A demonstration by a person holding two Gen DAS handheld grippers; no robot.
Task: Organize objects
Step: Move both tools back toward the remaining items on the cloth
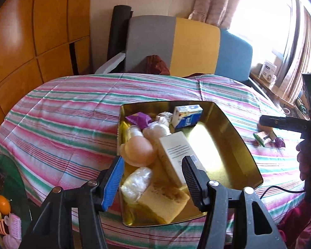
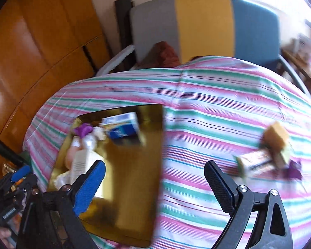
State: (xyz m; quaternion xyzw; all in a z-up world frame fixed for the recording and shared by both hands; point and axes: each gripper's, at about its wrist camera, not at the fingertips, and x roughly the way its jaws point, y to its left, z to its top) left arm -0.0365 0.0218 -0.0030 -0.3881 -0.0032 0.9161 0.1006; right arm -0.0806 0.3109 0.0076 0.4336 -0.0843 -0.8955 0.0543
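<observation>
Nearest the lens in the left wrist view, the left gripper (image 1: 152,178) is being held with its jaws spread and nothing pinched, low in the frame over the near end of the gold tray (image 1: 234,145). Just beyond, a yellow sponge (image 1: 161,201) is lying flat in the tray's near corner, touching a clear-wrapped bundle (image 1: 135,183) on its left. Above these, a tall cream box (image 1: 176,155) is lying with its long axis running from lower right toward upper left, resting against a peach round object (image 1: 140,151). At the tray's far end a blue-and-white carton (image 1: 187,115) is lying tilted, beside a purple wrapper (image 1: 137,119).

At the right edge, the right gripper (image 1: 273,122) is being seen above a green-and-white packet (image 1: 263,138) on the striped cloth (image 1: 62,114).

In the blurred right wrist view, the right gripper (image 2: 154,183) is being shown with jaws wide apart and empty, over the cloth beside the tray (image 2: 134,186). Only here, at the right, a tan block (image 2: 276,137) is visible touching the packet (image 2: 253,162), whose long axis is running roughly left to right. A striped-backed chair (image 1: 197,41) is standing behind the table.
</observation>
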